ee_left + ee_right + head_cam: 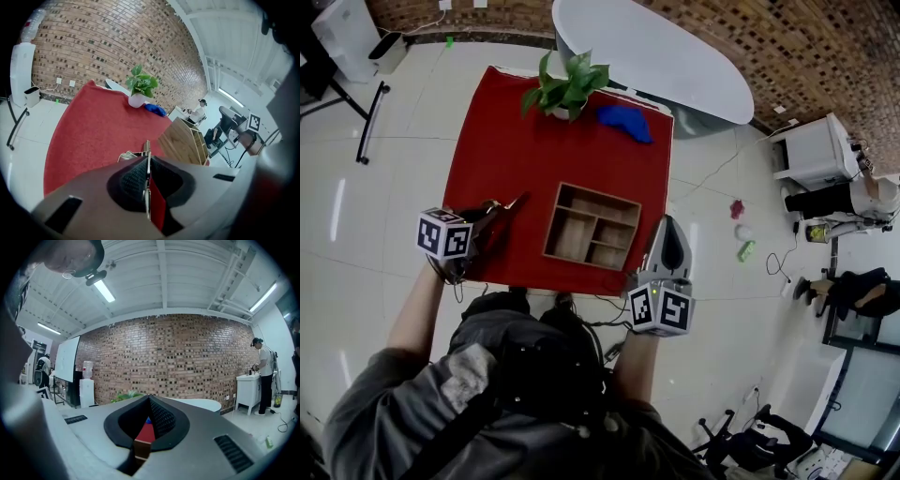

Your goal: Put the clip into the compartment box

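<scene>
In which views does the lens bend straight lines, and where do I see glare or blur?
Left gripper view: strong fisheye, the brick wall bows, the corners are dark, and the body of the left gripper looks soft near the lens. Right gripper view: the same bending, and the ceiling lamp is burnt out to white. Head view: milder bending, with a pale glare streak on the floor.

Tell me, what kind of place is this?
Probably an office or lab workspace: a brick wall, a white oval table, a water dispenser and a wheeled office chair.
</scene>
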A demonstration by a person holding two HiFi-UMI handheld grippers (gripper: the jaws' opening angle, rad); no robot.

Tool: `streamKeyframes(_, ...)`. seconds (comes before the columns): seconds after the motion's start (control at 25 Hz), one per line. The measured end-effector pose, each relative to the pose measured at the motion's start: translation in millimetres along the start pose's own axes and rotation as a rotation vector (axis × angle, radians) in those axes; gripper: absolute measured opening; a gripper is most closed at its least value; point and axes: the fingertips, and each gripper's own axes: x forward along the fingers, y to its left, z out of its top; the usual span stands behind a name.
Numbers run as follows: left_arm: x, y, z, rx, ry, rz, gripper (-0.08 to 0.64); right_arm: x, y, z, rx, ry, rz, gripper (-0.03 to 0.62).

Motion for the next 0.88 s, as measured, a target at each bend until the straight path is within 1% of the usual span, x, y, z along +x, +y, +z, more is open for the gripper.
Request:
streamKeyframes(0.12,0,-9,2,0.016,-0.022,-0.002,0.031,-3,-9,4,0.004,-0.011,0.001,0.012)
streamKeyframes(0.28,-10,-22,13,0.005,-0.100,0.012,0.030,-11,-21,9,0.002,-0.021,0.015,0.012)
streamKeyframes(0.4,-25,-38,29,0.010,-0.186,0.011,0.029,-19,-36,12,0.007,-0.028,0.013,0.012)
streamKeyframes(0.52,-48,-63,53,0.011,-0.303,-0.026,0.029,-29,-50,19,0.016,-0.039,0.011,0.012)
streamKeyframes(0.6,-66,-84,72,0.043,-0.376,-0.036,0.029,-33,-57,25,0.017,-0.052,0.016,0.012)
streamKeyframes(0.68,-81,-107,89,0.094,-0.433,-0.037,0.029,-36,-63,31,0.018,-0.064,0.022,0.012)
streamKeyframes(0.88,-102,-169,117,0.220,-0.523,-0.060,0.029,-45,-77,39,0.029,-0.081,0.038,0.012)
